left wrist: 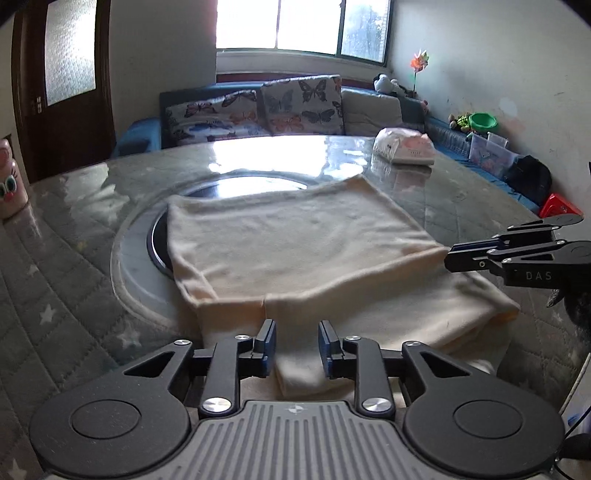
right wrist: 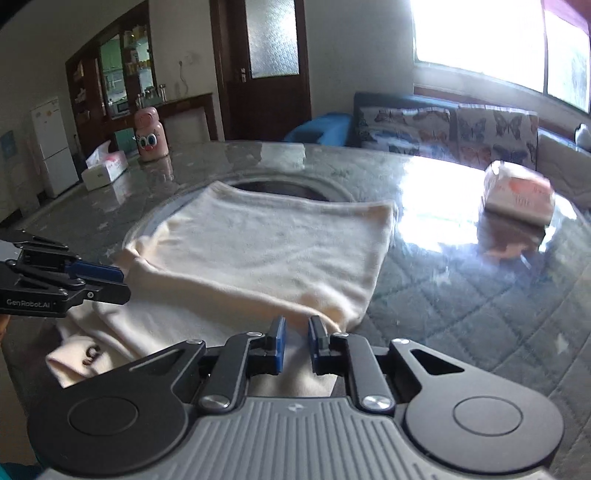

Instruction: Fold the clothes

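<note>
Your left gripper (left wrist: pixel 297 347) and right gripper (right wrist: pixel 296 343) both stand parted, holding nothing. The folded cream garment (left wrist: pixel 295 243) lies on the table (left wrist: pixel 74 258), near edge between the fingers.

Both cameras sit low over the near edge of the table (left wrist: pixel 74 295), each looking forward along its own fingers. The left wrist view faces straight across toward the sofa (left wrist: pixel 258 107) and window (left wrist: pixel 303 26) — close above the cream garment (left wrist: pixel 288 236). The right wrist view looks from the garment's right side, angled leftward toward the door (right wrist: pixel 273 66) and fridge (right wrist: pixel 51 147) (window at its far right). They share the garment (right wrist: pixel 266 251), tabletop and tissue pack (left wrist: pixel 404 146) — and each catches the other gripper at its frame edge.
</note>
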Motion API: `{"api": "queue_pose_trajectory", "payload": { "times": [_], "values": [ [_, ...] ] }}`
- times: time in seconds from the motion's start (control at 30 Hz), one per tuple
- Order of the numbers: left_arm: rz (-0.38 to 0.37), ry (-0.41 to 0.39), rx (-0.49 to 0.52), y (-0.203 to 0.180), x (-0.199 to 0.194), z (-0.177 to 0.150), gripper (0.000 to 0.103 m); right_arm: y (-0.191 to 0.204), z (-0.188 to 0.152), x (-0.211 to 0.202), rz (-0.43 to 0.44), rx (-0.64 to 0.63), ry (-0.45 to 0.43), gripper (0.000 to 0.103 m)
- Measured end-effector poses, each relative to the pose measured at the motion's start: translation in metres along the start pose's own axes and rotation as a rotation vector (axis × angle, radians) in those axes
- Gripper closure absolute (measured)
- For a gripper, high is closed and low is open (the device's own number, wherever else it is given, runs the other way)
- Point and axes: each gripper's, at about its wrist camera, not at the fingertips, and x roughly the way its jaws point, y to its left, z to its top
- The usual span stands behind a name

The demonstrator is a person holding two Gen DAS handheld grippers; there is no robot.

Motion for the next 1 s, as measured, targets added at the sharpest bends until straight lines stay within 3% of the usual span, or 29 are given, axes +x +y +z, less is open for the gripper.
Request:
{"api": "queue_pose_trajectory", "payload": {
  "times": [0.1, 0.37, 0.47, 0.53, 0.87, 1.0],
  "values": [
    [-0.026, -0.019, -0.005, -0.005, 0.001, 0.008, 0.076, 0.002, 0.006, 0.003, 0.001, -0.008, -0.014, 0.081],
    [-0.025, 0.020, -0.016, 0.003, 0.028, 0.005, 0.076, 0.001, 0.000, 0.017, -0.004, -0.011, 0.024, 0.080],
    [-0.022, 0.011, -0.011, 0.004, 0.017, 0.006, 0.071, 0.004, 0.002, 0.006, 0.000, -0.030, 0.000, 0.077],
    [-0.015, -0.013, 0.005, 0.002, 0.005, 0.006, 0.064, 0.008, 0.003, -0.002, 0.012, -0.044, -0.017, 0.069],
    [0.027, 0.018, -0.025, 0.003, -0.016, -0.026, 0.063, 0.015, -0.020, -0.013, 0.030, -0.059, 0.027, 0.064],
    [0.048, -0.011, -0.046, -0.001, -0.031, -0.035, 0.056, 0.015, -0.016, -0.022, 0.056, -0.052, 0.004, 0.062]
  ]
}}
